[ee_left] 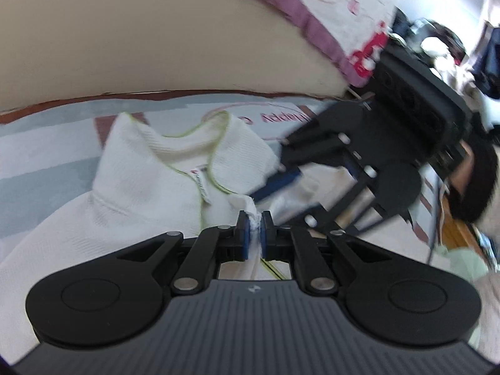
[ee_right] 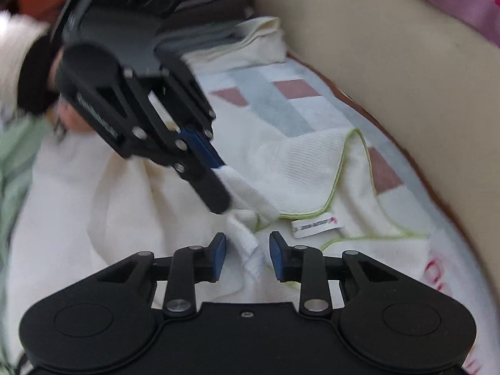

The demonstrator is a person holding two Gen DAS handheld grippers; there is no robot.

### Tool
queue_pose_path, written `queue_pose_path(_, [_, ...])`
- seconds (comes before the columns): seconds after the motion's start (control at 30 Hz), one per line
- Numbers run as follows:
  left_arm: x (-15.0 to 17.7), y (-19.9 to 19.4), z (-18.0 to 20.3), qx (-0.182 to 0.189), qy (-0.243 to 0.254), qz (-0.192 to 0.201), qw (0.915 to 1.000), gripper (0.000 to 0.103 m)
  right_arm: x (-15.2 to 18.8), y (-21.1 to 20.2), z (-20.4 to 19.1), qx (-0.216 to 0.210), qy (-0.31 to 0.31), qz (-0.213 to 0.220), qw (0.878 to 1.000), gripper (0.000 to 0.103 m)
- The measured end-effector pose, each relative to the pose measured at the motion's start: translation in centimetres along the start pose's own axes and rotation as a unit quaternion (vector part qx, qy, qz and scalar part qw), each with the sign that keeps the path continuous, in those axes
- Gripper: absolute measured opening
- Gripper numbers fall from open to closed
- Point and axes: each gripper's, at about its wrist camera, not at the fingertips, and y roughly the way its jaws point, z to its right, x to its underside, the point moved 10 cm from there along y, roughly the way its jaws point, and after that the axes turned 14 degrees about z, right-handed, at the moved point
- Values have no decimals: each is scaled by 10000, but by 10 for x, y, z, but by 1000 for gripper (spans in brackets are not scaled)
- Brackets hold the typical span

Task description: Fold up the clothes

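Observation:
A white ribbed garment [ee_left: 147, 184] with thin green trim and a small label lies rumpled on a patterned blanket; it also shows in the right wrist view [ee_right: 309, 168]. My left gripper [ee_left: 254, 229] is shut on a bunched fold of the white garment; it appears in the right wrist view [ee_right: 222, 187] pinching the cloth. My right gripper [ee_right: 247, 254] is open, its blue pads on either side of a strip of the same fold, not closed on it. It shows in the left wrist view [ee_left: 281, 168], blurred, just right of the garment.
The blanket [ee_right: 281, 106] has grey and brown blocks and red lettering. A beige padded wall [ee_left: 156, 47] runs behind it, with a purple-edged cloth [ee_left: 312, 25] above. Folded white and grey clothes [ee_right: 250, 40] are stacked at the far end. Light green fabric [ee_right: 15, 162] lies at the left.

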Motion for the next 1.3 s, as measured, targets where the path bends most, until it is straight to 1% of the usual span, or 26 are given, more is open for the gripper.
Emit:
queue_pose_path(0.1, [6,-4,10,226,362,-250,9988,7,-5,-5,-6,-183,-509,-121,9985,35])
queue_pose_path(0.2, [7,-7,20,423,646,-393,9962,7,-13,-11,-17,-386,-1202,-186,9918,37])
queue_pose_path(0.27, [6,-7,21,382,747,-410,9956,7,-15,-13,-24,-493,-1671,-328,9842,38])
queue_pose_path(0.33, [4,-7,19,310,809,-400,9954,7,-13,-11,-25,-514,-1973,-672,9767,37])
queue_pose_path(0.37, [3,-7,17,258,796,-369,9958,7,-12,-9,-23,-481,-1946,-795,9765,35])
queue_pose_path(0.4, [2,-7,15,206,769,-337,9963,7,-11,-9,-21,-454,-1839,-865,9781,29])
queue_pose_path(0.43, [1,-6,12,156,744,-310,9966,7,-11,-9,-20,-466,-1739,-865,9799,4])
queue_pose_path(0.53, [-1,-5,4,-40,715,-235,9972,9,-11,-12,-26,-616,-1530,-651,9842,5])
queue_pose_path(0.57, [-2,-5,0,-128,691,-204,9973,12,-10,-12,-30,-645,-1582,-603,9835,5])
queue_pose_path(0.6, [-2,-5,-3,-148,605,-197,9979,16,-10,-12,-33,-674,-1633,-554,9827,5])
queue_pose_path(0.67, [-1,-5,-6,55,265,-170,9995,24,-9,-13,-40,-733,-1736,-458,9810,5])
queue_pose_path(0.73, [1,-5,-6,309,-30,-160,9994,38,-9,-14,-46,-791,-1839,-362,9791,5])
queue_pose_path(0.8, [4,-6,-1,565,-204,-183,9980,41,-8,-14,-53,-849,-1940,-265,9770,5])
queue_pose_path(0.83, [5,-6,2,671,-222,-236,9972,41,-8,-13,-52,-793,-1980,-222,9767,5])
queue_pose_path(0.9, [9,-5,9,833,-170,-328,9958,41,-7,-9,-44,-602,-2029,-179,9772,6])
queue_pose_path(1.0, [15,-3,21,834,338,-400,9951,40,-5,-8,-40,-450,-2223,-128,9739,6])
queue_pose_path(1.03, [17,-2,24,824,466,-413,9946,38,-4,-9,-40,-403,-2364,-126,9707,14])
queue_pose_path(1.07, [17,-2,26,808,558,-413,9943,37,-2,-9,-40,-328,-2540,-139,9666,22])
queue_pose_path(1.1, [17,-2,28,794,662,-410,9938,37,-1,-9,-41,-262,-2718,-148,9619,23])
queue_pose_path(1.17, [17,-3,32,776,875,-428,9922,36,1,-10,-42,-159,-3043,-155,9523,32])
queue_pose_path(1.2, [18,-4,35,775,973,-457,9912,36,1,-11,-42,-124,-3151,-156,9489,34])
queue_pose_path(1.27, [20,-6,39,804,1164,-527,9885,36,-1,-12,-45,-140,-3366,-183,9414,45])
queue_pose_path(1.3, [20,-7,42,825,1260,-572,9869,36,-2,-12,-46,-163,-3473,-202,9374,46])
